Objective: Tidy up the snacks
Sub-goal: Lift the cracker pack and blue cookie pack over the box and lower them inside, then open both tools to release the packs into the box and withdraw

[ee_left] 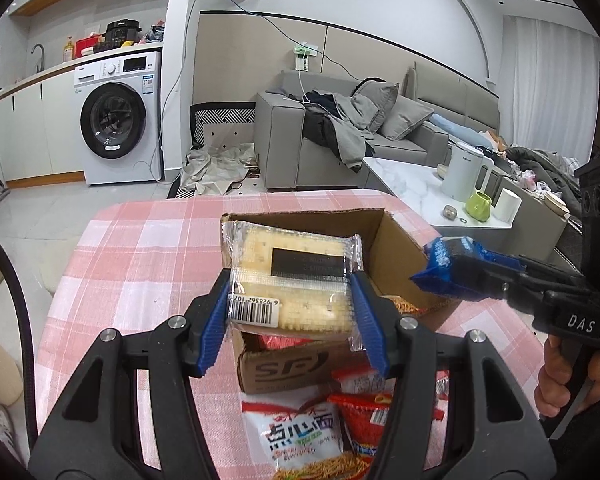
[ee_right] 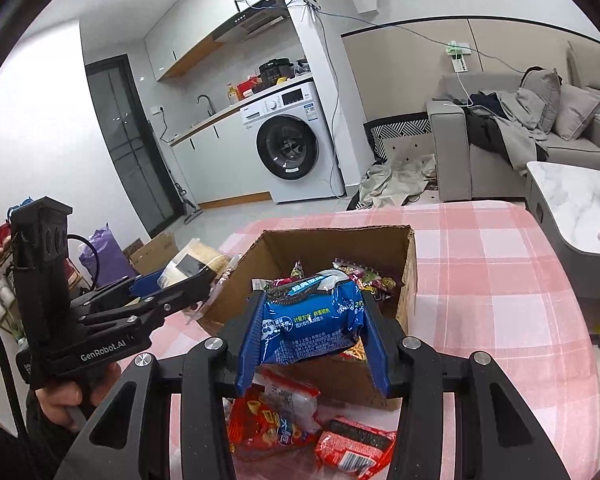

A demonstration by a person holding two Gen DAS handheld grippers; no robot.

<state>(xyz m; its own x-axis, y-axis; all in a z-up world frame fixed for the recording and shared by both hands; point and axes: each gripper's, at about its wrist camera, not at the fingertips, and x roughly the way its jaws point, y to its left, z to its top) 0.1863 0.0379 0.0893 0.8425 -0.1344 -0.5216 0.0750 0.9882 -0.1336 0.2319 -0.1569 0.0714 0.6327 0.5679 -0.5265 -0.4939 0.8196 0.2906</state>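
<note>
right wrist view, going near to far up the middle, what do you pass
red snack packets on the tablecloth → blue cookie pack in the right hand-held gripper → open cardboard box holding snacks → pink checked tablecloth → washing machine

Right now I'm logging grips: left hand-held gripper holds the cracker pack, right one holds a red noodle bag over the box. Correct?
Not quite. The right hand-held gripper holds a blue cookie pack, as the right wrist view shows. The left hand-held gripper does hold the cracker pack over the box.
</note>
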